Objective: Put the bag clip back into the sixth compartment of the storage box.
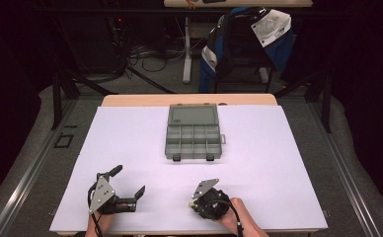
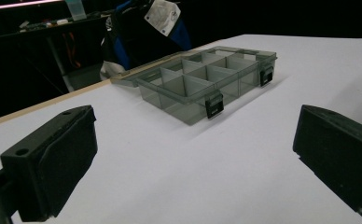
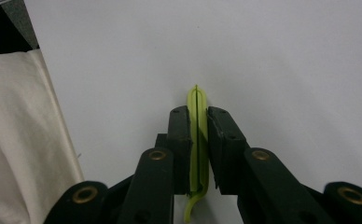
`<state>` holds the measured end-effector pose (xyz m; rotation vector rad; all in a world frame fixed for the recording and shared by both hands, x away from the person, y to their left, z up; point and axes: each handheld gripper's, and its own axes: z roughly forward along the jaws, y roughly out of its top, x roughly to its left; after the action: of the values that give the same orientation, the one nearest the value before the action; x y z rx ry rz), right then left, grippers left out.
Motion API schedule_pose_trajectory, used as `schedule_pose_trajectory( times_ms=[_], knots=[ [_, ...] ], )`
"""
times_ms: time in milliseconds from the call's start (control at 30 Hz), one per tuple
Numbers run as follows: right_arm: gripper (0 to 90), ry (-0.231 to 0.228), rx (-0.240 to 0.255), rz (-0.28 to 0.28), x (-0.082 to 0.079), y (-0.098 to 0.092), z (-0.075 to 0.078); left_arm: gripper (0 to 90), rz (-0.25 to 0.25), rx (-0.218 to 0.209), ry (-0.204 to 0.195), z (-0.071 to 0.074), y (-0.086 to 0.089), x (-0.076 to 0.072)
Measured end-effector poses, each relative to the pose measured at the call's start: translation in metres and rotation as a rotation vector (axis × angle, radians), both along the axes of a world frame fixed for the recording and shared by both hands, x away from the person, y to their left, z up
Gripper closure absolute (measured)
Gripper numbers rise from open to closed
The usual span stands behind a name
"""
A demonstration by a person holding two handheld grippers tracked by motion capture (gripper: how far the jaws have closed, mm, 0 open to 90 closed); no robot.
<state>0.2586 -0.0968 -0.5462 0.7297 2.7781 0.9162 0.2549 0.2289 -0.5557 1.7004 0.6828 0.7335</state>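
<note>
Yellow-green plastic, a thin flat piece [image 3: 197,140] standing on edge, sits clamped between the two black pads of the right gripper [image 3: 198,116]. In the right gripper view the pads press on both of its faces, its rounded tip pokes out past them over the white table sheet [image 3: 263,56], and a curled end hangs below the jaws. What kind of piece it is cannot be told from here. In the high view the right gripper [image 1: 193,201] rests low at the near edge of the table, right of centre, held by the person's right hand [image 1: 239,219], and a speck of the same green shows at its tip.

At the near left, the left gripper [image 1: 128,185] lies on the sheet with its jaws spread wide apart and nothing between them. The left gripper view looks out between those pads at a grey translucent compartment box [image 2: 207,79]. That box [image 1: 193,134] stands in the middle of the table, well apart from both grippers, with its lid folded back flat on the far side, two black latches on the near wall and its divided compartments showing.

Behind the table a chair draped with a blue and white jacket [image 1: 248,44] stands on the floor.
</note>
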Motion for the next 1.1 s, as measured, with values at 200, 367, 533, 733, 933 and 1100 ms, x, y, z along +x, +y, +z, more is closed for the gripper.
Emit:
schedule_pose_trajectory(
  times_ms=[200,367,533,733,933,1100],
  knots=[
    [80.4,0.002,0.006,0.011,-0.001,-0.001,0.001,0.0,0.001,0.006,-0.004,0.000,-0.001,-0.001],
    [80.4,-0.004,0.018,0.002,-0.001,-0.002,0.003,0.0,-0.002,0.005,-0.005,0.000,-0.002,-0.001],
    [80.4,-0.019,0.028,-0.007,0.000,-0.004,0.005,0.0,-0.003,0.005,-0.005,0.000,-0.002,-0.001],
    [80.5,-0.042,0.044,-0.023,0.003,-0.010,0.009,0.0,-0.006,0.014,0.001,0.000,-0.003,0.000],
    [80.5,-0.051,0.046,-0.031,0.006,-0.015,0.010,0.0,-0.005,0.013,0.003,0.000,-0.003,0.000],
    [80.5,-0.064,0.051,-0.043,0.008,-0.019,0.012,0.0,-0.012,0.017,0.004,0.000,-0.003,0.000]
  ],
)
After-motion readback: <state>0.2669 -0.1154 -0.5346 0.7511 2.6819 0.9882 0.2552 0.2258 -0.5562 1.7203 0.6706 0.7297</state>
